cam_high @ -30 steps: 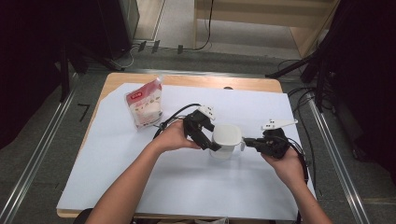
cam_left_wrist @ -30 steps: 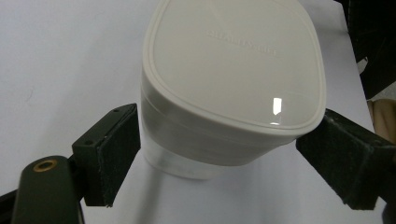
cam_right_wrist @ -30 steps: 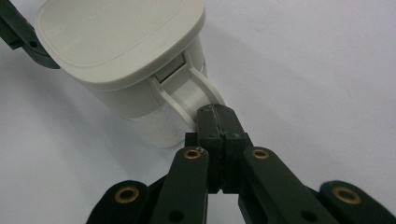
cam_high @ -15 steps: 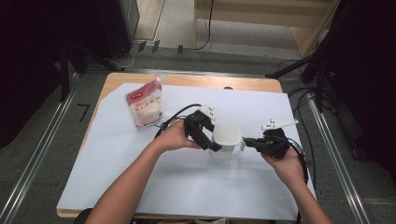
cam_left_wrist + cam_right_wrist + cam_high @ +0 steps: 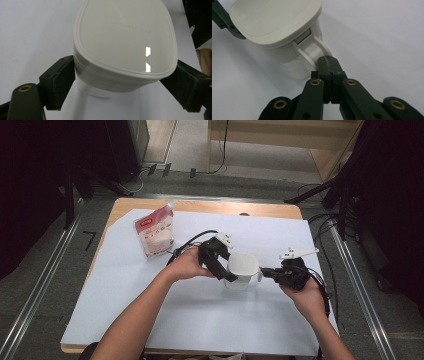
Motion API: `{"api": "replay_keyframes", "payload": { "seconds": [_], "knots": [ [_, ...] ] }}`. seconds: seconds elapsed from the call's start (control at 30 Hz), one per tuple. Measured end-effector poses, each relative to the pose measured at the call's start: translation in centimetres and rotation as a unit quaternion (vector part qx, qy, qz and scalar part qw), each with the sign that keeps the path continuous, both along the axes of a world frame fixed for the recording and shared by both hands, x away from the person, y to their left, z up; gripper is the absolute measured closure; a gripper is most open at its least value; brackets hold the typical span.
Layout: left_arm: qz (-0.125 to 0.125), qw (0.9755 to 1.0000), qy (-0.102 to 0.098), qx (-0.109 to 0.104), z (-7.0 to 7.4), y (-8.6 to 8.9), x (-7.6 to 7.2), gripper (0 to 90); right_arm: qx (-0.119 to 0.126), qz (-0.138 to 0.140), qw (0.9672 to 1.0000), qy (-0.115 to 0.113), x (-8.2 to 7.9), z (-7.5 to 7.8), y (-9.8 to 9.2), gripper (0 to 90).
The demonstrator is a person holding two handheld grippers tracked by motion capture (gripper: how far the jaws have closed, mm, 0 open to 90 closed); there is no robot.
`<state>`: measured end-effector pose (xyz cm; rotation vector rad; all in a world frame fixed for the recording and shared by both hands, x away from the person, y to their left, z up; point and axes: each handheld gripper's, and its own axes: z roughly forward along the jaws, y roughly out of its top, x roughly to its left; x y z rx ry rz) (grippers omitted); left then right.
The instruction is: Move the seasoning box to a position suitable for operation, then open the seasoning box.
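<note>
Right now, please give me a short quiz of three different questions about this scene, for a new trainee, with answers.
1. True or false: the lid is on the cup.
2. Which part of the cup is the right gripper shut on? A) the rim B) the handle C) the base
3. Fill the blank: the left gripper has one jaw on each ____ of the lid.

Key:
1. True. The lid covers the cup.
2. B. The jaws are closed on the handle.
3. Side. The lid sits between the two pads.

Bonus fact: a bag stands apart on the table.
</note>
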<state>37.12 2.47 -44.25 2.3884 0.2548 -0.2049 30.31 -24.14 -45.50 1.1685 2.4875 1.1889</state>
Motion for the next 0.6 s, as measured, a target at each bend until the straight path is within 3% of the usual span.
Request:
{"api": "replay_keyframes", "payload": {
  "seconds": [0.2,0.6],
  "knots": [
    [0.000,0.9999,-0.010,0.011,0.35,-0.25,-0.14,15.8,0.000,-0.001,1.0000,0.001,-0.08,0.02,0.04,90.0],
    [0.006,0.9998,-0.013,0.016,0.70,-0.36,-0.38,15.7,-0.003,0.002,1.0000,-0.003,-0.13,0.05,0.17,90.0]
  ]
}}
